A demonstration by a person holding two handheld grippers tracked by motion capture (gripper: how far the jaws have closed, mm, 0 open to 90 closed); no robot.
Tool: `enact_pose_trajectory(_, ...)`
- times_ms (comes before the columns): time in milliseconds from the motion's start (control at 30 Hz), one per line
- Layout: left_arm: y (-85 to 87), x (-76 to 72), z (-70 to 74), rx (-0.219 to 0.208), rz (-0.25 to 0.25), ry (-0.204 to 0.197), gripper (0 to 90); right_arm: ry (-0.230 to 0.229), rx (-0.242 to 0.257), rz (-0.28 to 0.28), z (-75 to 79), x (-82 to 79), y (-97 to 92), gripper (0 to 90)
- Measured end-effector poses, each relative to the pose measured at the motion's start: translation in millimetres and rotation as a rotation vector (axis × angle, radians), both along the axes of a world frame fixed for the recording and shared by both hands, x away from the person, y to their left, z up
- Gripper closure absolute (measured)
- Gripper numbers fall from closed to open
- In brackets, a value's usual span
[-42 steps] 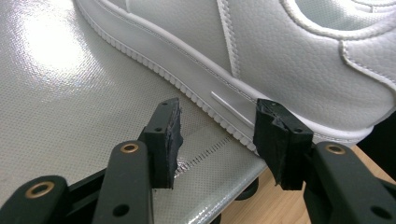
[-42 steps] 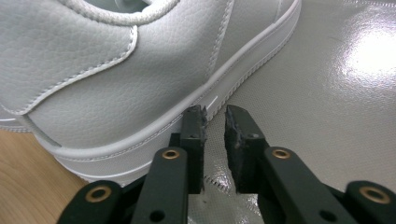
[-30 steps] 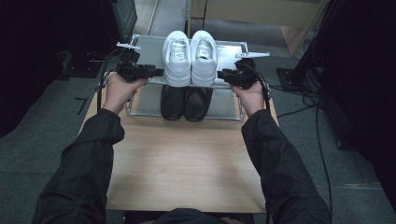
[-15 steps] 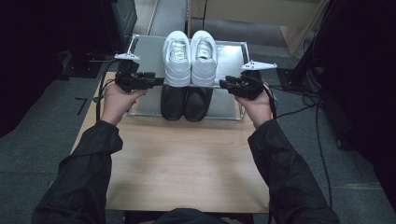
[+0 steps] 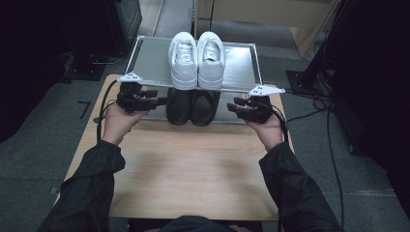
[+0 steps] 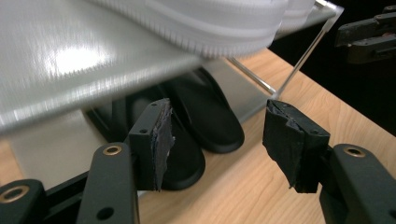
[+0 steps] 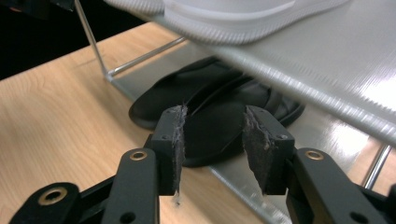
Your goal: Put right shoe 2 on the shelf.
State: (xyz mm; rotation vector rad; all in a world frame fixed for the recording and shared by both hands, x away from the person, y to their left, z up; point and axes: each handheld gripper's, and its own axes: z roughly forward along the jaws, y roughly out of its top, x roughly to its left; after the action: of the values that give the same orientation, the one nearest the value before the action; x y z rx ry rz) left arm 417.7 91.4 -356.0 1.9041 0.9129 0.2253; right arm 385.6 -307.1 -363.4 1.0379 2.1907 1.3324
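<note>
On the lower shelf of the metal rack, at the far edge of the worktop, lies a pair of black slippers side by side, toes toward the person — directly under the white sneakers that stand on the upper shelf. The left gripper hangs just beside the left slipper's outer edge, its jaws pointing inward at it; in the left gripper view both slippers lie ahead of the jaws and a little beyond them, with nothing between the pads. Those jaws have just been opening and stand wide apart, released. The right gripper mirrors it at the other side, near the right slipper's edge but apart from it. In the right gripper view the slippers show through the gap between the pads (still farther off, not clasped); these jaws have also just been opening and stand parted, grasping nothing.

Both hands — left hand, right hand — hold the grippers roughly level, low over the worktop, forearms in dark sleeves reaching forward from the near edge, the wrists turned inward toward each other.
</note>
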Motion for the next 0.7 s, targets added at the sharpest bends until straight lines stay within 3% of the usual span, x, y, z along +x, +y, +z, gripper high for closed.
enact_pose_trajectory(200, 2.9, -6.9, -16.1, 0.014, 0.008, 0.005, 41.9, -0.017, 0.001, 0.002, -18.7, -7.9, -3.3, 58.1)
enact_pose_trajectory(400, 3.0, -12.1, -31.5, 0.051, 0.010, -0.006, 40.9, 0.022, 0.005, -0.005, -37.3, -9.7, -8.6, 57.6)
enact_pose_trajectory(500, 3.4, -14.5, -40.3, 0.046, 0.010, -0.007, 40.9, -0.005, 0.017, -0.010, -47.4, -12.1, -12.0, 57.3)
enact_pose_trajectory(700, 5.3, -18.4, -56.6, 0.038, 0.011, 0.005, 40.6, 0.038, 0.020, -0.021, -63.9, -14.8, -16.5, 56.3)
